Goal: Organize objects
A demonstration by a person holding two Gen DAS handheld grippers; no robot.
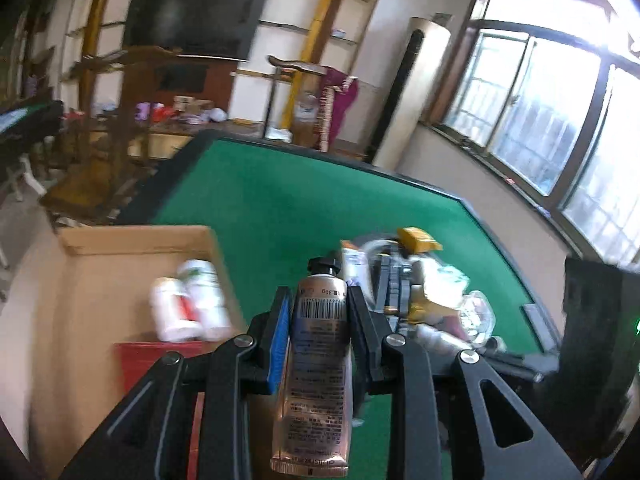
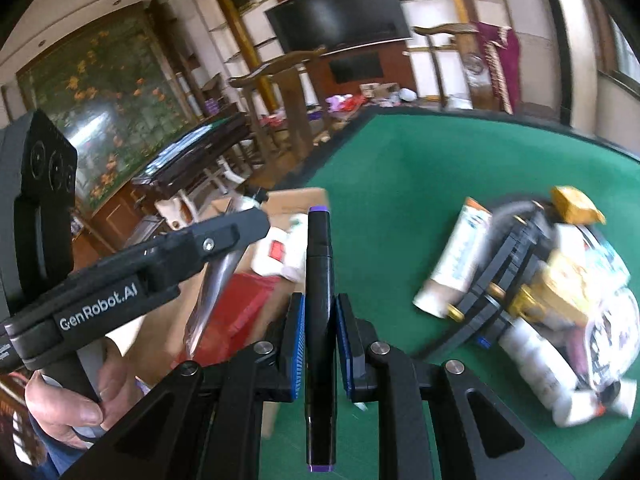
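My left gripper (image 1: 318,300) is shut on a rose-gold tube (image 1: 316,360) with a black cap, held lengthwise above the edge of a cardboard box (image 1: 100,280). In the box lie two white bottles (image 1: 188,304) and a red packet (image 1: 160,364). My right gripper (image 2: 320,308) is shut on a black marker (image 2: 319,320) with purple ends. In the right wrist view the left gripper (image 2: 224,232) shows at the left with the tube (image 2: 212,292), held by a person's hand (image 2: 80,400), over the box (image 2: 296,200). A pile of loose objects (image 2: 540,300) lies on the green table (image 2: 400,168).
The pile (image 1: 424,292) holds a white tube (image 2: 460,256), a yellow box (image 2: 572,204), black and gold parts and plastic wrapping. A dark raised rim (image 1: 400,176) edges the table. Wooden chairs (image 2: 280,112), a television and a window (image 1: 560,120) stand beyond it.
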